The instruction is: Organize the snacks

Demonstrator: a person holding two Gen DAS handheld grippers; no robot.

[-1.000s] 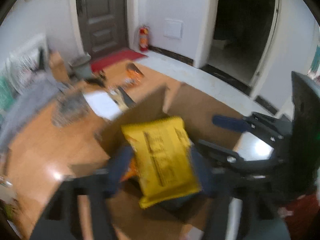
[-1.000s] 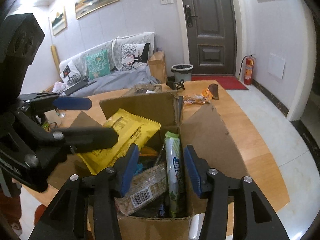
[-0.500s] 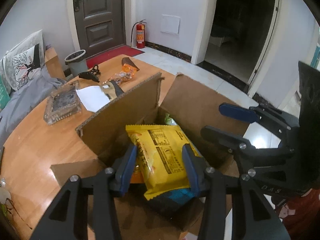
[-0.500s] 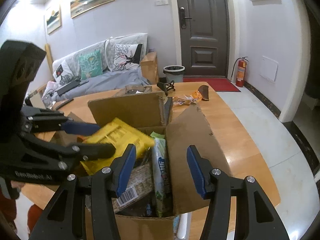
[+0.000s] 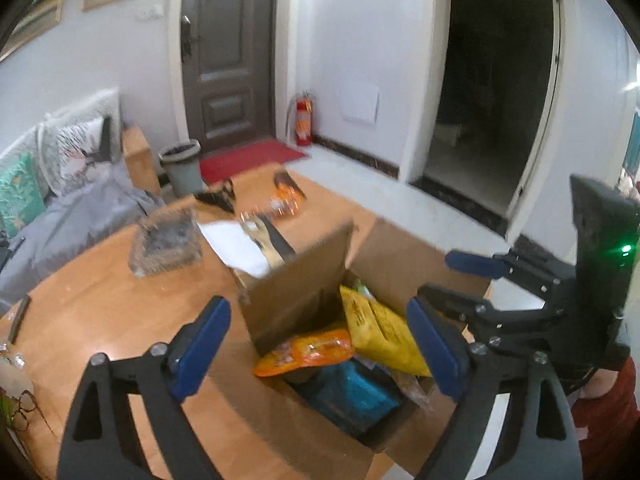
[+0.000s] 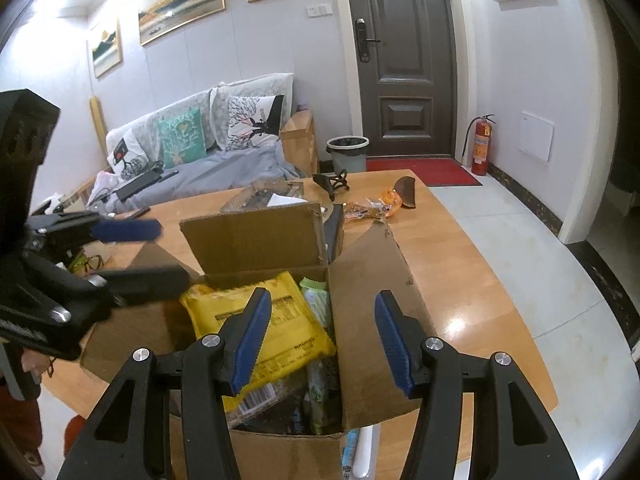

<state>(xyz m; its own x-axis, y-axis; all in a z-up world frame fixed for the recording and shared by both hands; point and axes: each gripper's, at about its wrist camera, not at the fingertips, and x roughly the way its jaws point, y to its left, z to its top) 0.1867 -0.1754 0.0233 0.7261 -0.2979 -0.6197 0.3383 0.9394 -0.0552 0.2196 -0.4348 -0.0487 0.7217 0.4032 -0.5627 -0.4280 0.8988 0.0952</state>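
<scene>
An open cardboard box [image 6: 372, 300] stands on the wooden table [image 6: 460, 264]; it also shows in the left wrist view [image 5: 296, 292]. Inside lie a yellow snack bag [image 6: 288, 320], also seen in the left wrist view [image 5: 380, 332], an orange packet [image 5: 308, 352], a blue packet [image 5: 352, 396] and a green packet [image 6: 316, 296]. My left gripper [image 5: 320, 348] is open and empty above the box; it shows at the left of the right wrist view [image 6: 140, 252]. My right gripper [image 6: 320, 340] is open and empty over the box's near side; it shows in the left wrist view [image 5: 452, 276].
Farther along the table lie orange snack wrappers [image 6: 376, 208], a glass ashtray [image 5: 166, 244], white paper [image 5: 236, 244], a black stand [image 6: 332, 180] and a dark pouch [image 6: 406, 192]. A sofa with cushions [image 6: 192, 144], a bin [image 6: 347, 154] and a fire extinguisher [image 6: 482, 144] stand beyond.
My left gripper opened, let the yellow bag drop into the box and drew back upward. My right gripper stayed open over the box.
</scene>
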